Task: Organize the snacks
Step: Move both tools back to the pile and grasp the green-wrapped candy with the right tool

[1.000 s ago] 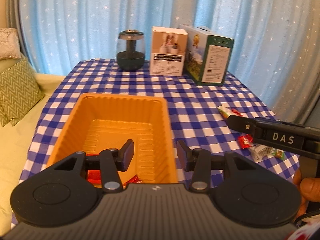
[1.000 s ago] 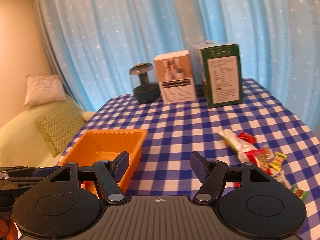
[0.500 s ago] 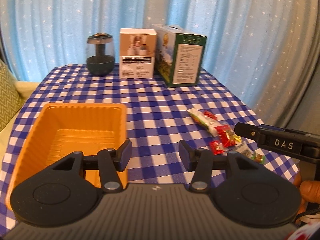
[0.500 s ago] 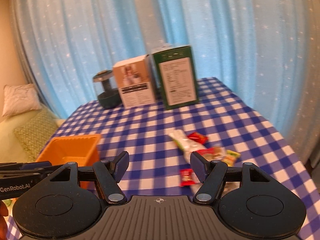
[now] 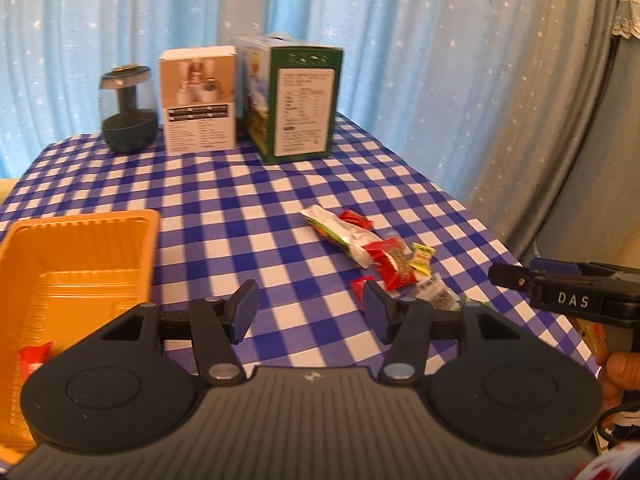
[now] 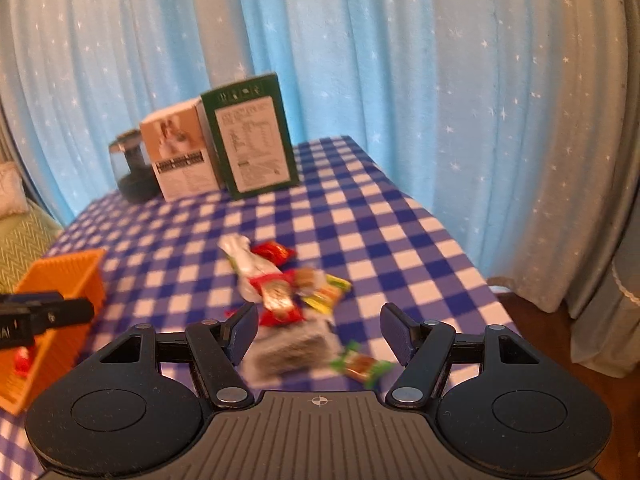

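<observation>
- Your left gripper (image 5: 310, 312) tilts downward, its jaws parted with nothing between the pads; they have just been opening wider.
- Your right gripper (image 6: 318, 334) also angles down, jaws spread wide and holding nothing.
- Your fingers (image 5: 622, 370) wrap the right gripper's handle.

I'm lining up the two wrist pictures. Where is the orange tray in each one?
Left wrist view: orange tray fills the left edge, beside the left hand-held gripper.
Right wrist view: it sits small at the far left, partly behind the other gripper.
Shared landmark: the green box at the table's back.
</observation>
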Tool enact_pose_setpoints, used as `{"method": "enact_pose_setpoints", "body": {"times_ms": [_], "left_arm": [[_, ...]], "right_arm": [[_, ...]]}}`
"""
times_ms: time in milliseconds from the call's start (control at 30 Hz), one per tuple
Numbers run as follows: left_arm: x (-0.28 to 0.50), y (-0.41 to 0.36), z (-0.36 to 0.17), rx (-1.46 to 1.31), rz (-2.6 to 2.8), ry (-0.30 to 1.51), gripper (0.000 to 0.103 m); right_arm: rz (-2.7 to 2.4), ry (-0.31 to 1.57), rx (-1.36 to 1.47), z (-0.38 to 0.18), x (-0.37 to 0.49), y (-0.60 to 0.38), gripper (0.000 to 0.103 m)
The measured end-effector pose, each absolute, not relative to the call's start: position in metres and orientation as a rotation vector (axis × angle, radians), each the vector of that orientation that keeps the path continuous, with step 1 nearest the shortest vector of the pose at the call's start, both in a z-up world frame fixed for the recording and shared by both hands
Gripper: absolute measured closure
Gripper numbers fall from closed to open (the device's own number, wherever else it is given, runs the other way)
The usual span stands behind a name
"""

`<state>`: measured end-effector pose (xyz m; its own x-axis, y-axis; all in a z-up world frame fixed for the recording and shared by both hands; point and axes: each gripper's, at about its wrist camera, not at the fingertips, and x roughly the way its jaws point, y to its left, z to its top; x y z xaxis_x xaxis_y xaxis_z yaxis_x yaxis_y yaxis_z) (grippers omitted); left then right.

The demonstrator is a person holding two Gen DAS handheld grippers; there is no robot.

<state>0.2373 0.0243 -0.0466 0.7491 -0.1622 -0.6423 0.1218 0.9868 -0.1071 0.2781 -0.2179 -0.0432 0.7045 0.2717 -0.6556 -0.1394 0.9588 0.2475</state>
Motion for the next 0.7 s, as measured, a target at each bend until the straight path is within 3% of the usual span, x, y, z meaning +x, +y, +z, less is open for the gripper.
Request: {"method": "enact_pose_setpoints", "body": {"times_ms": [167, 400, 633, 700], "left_arm": [[0.252, 0.003, -0.060, -0.028, -0.203, 0.724, 0.044], [0.269, -0.019, -0.084, 0.028, -0.270, 0.738, 0.015], [0.279, -0.032, -0.098, 0.128, -0.327, 0.758, 0.013], [0.281, -0.031, -0.101, 0.135, -0.329, 0.763, 0.013]], "right_arm": [[0.247, 0.785, 0.126, -0.056, 0.280, -0.237, 0.035], [0.304, 0.903, 0.087, -0.079, 0.292, -0.241, 0.035], [0.345, 0.922, -0.014, -0.093, 0.296, -0.226, 0.036], [0.357, 0.913, -0.062, -0.095, 0.299, -0.221, 0.044]]}}
